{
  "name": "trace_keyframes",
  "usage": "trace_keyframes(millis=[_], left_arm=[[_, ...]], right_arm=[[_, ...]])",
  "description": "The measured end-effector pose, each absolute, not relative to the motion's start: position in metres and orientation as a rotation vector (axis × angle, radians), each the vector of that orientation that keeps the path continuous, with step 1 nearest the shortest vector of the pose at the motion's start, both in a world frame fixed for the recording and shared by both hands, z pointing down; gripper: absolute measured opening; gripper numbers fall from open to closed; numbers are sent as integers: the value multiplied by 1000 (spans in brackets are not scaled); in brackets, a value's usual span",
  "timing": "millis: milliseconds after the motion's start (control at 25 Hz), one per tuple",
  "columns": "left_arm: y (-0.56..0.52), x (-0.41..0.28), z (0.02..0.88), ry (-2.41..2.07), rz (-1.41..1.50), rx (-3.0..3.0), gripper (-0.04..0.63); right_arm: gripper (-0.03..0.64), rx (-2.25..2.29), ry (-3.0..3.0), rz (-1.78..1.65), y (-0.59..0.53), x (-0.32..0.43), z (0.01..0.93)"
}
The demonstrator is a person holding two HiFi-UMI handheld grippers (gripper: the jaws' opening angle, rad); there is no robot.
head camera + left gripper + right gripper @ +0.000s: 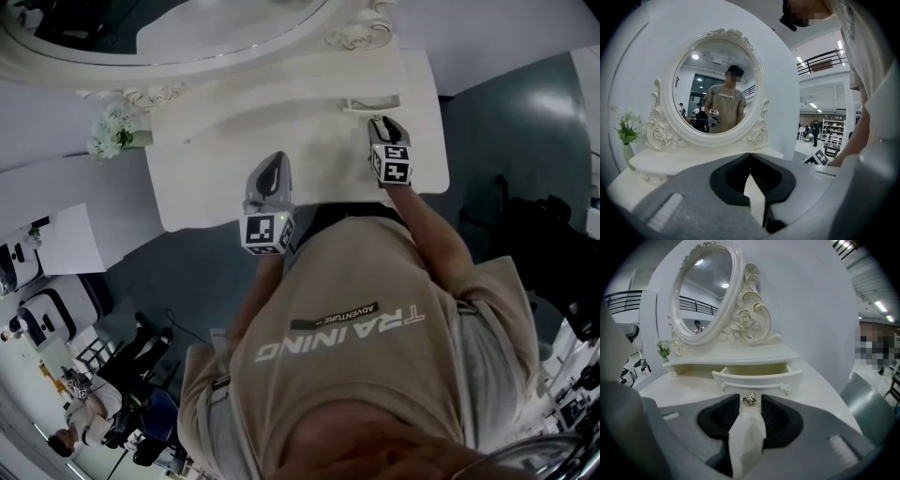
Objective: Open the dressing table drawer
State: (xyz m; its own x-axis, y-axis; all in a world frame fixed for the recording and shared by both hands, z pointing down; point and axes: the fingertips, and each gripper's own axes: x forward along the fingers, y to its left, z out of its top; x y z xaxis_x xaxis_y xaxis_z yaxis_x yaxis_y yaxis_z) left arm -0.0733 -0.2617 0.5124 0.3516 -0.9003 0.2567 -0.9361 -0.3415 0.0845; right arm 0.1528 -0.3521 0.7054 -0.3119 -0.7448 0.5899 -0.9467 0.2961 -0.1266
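Though already part-open, drawer (759, 378): far right on dressing table (825, 391), under shelf (736, 357); likely light, stiff.
Knob (750, 398): small metal, best hold.
Right gripper (751, 404): jaws apart about knob.
Left gripper (750, 159): closed, empty.

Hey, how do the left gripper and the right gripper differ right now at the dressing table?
The left gripper has its jaws together, nothing between them; the right gripper has jaws apart around the drawer knob, not pressing it. The left gripper sits back near the front edge of the tabletop; the right gripper is up at the pulled-out drawer. Both point toward the mirror.
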Motion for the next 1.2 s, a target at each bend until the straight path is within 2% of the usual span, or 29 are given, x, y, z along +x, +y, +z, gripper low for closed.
trace_keyframes(millis=[400,600,680,1200], left_arm=[[-265,-55,503,-1644,204,2439,8],[-272,-47,486,-1671,173,2462,8],[-274,-44,481,-1675,160,2470,8],[-304,-23,458,-1610,179,2557,8]], right_arm=[[138,1418,-2305,601,-322,167,642],[15,1201,-2431,434,-311,147,594],[5,1157,-2478,353,-311,138,572],[5,1097,-2678,180,-325,122,474]])
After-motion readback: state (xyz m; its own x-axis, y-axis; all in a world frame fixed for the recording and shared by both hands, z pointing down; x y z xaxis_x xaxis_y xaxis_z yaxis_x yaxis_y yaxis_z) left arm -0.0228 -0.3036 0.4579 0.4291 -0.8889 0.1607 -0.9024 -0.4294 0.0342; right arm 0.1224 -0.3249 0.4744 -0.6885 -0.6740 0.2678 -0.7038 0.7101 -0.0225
